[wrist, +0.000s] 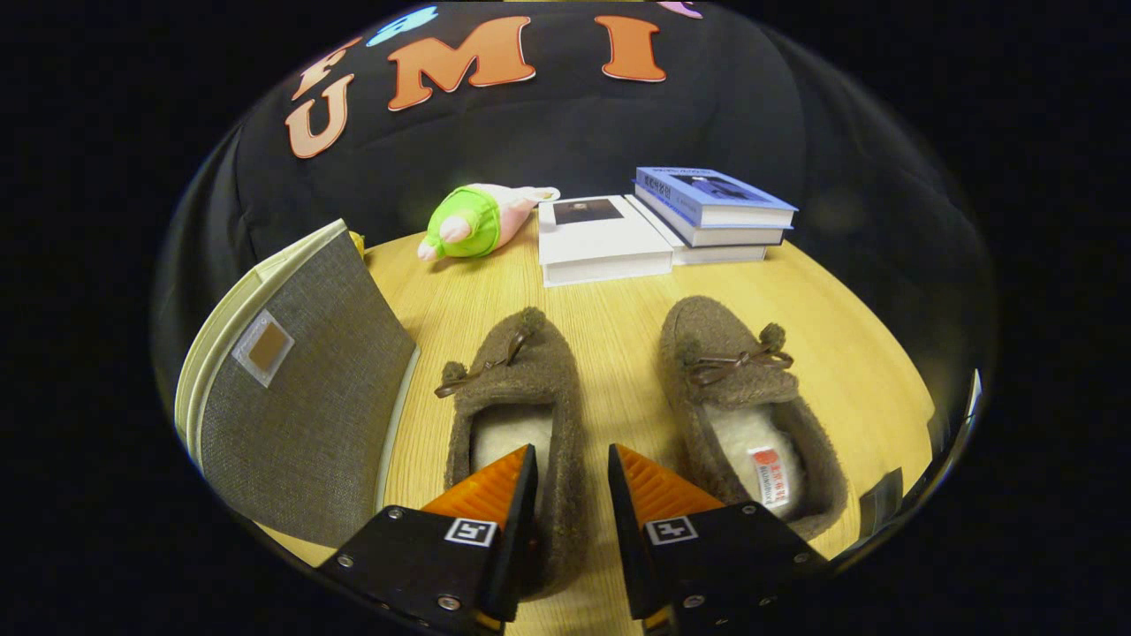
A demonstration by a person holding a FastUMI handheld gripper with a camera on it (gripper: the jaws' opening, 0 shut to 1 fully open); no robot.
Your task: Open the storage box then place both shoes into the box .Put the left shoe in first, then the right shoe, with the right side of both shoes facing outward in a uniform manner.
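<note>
Tongs (pixel 572 477) astride left shoe's (pixel 517 397) rim

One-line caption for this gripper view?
Open gripper straddling the side wall of the left shoe, right shoe beside it, grey storage box alongside.

We see two brown slippers of fuzzy, woolly cloth, the left slipper (pixel 521 397) and the right slipper (pixel 747 397), each with a pale fleecy lining and a thin smooth bow. Under them the round table (pixel 618 300) looks like light wood, smooth and matt. At the left of the frame the grey storage box (pixel 300 415) is rough woven cloth. Farther up, the green and pink toy (pixel 473 223) is soft plush, and the paper books (pixel 663 225) have smooth covers.
</note>
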